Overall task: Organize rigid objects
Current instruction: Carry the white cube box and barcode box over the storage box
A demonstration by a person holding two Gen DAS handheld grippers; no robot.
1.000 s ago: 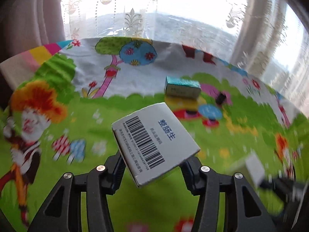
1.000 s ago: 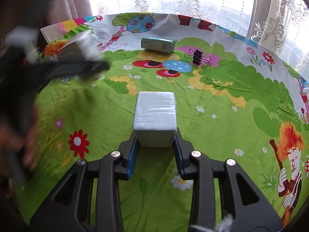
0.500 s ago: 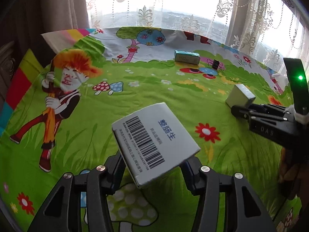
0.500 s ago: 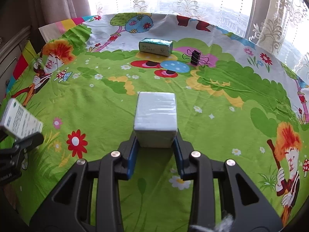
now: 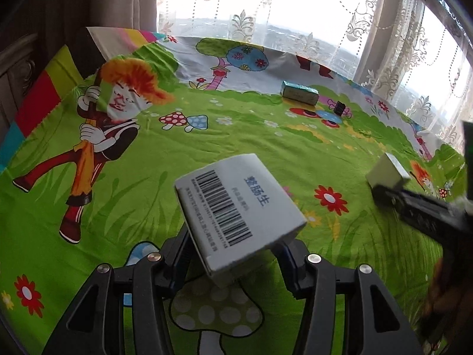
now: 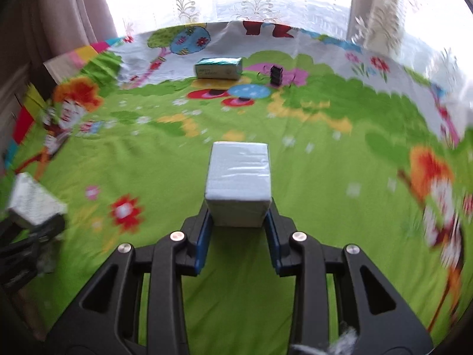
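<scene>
Left wrist view: left gripper (image 5: 236, 254) clamped on tilted barcode box (image 5: 239, 207), carried above cartoon cloth (image 5: 118, 162) for sorting.
Count: teal carton (image 5: 300, 92) and binder clip (image 5: 340, 108) at one o'clock.
Right wrist view: right gripper (image 6: 239, 230) pinching white block (image 6: 239, 182), lifted; carton and clip at twelve o'clock.

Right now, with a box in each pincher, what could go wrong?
The barcode box sits twisted in the left gripper, with most of it sticking out past the fingers, so it might slip or swing. The right gripper holds the plain white box only by its near end, so it might tip out. Both held boxes are close together above the cartoon cloth and could bump.
</scene>
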